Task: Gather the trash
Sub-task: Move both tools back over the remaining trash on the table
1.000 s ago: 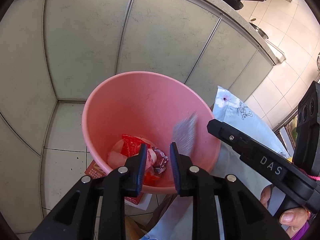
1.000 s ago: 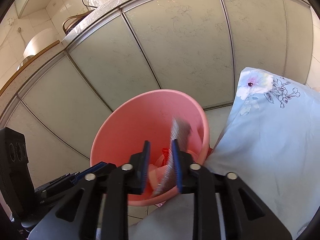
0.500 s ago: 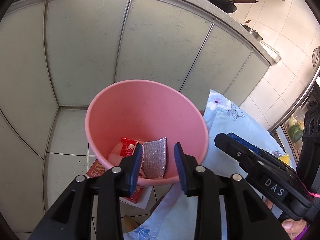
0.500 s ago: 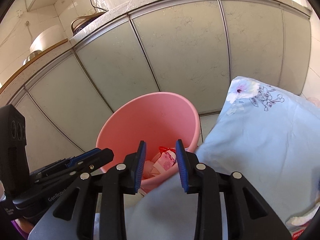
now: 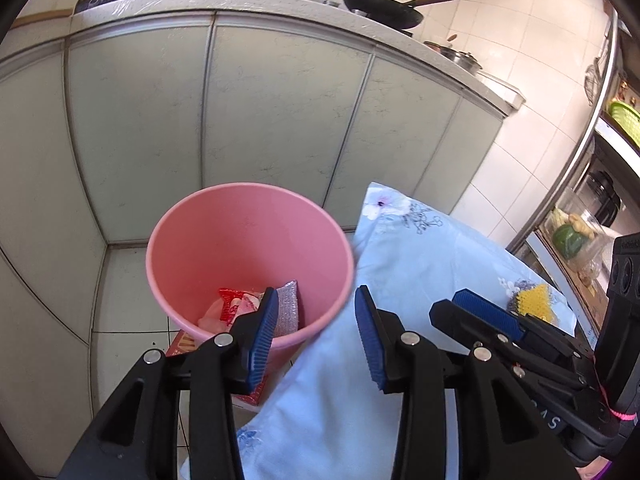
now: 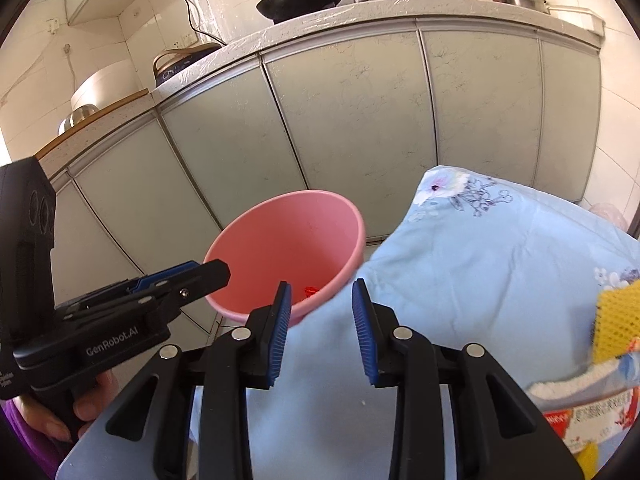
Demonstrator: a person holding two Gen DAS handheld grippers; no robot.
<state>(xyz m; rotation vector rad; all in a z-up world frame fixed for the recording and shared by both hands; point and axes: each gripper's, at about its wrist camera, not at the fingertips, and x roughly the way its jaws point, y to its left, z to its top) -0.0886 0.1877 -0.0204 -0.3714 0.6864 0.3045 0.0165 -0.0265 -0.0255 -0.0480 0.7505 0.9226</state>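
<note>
Round pink plastic bin point(image 5: 248, 256) at frame centre, holds red wrappers point(image 5: 230, 304) and silver scrub pad point(image 5: 288, 312). Yellow mesh scrubber point(image 6: 616, 320) at right edge on blue flowered cloth point(image 6: 480, 264), not binned yet. Left hand-held gripper point(image 5: 316, 328) released, empty. Right hand-held gripper point(image 6: 320, 320) released, empty.

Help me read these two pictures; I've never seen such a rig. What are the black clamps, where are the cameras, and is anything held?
No robot here: a person holds two hand-held clamps, each carrying a fisheye camera looking along its jaws. One picture comes from the left gripper, the other from the right gripper. Both stand open and hold nothing. Ahead, on the floor, is a pink bucket containing a silver scouring pad and red wrappers. Beside it a blue flowered cloth covers a surface where a yellow mesh scrubber lies.
</note>
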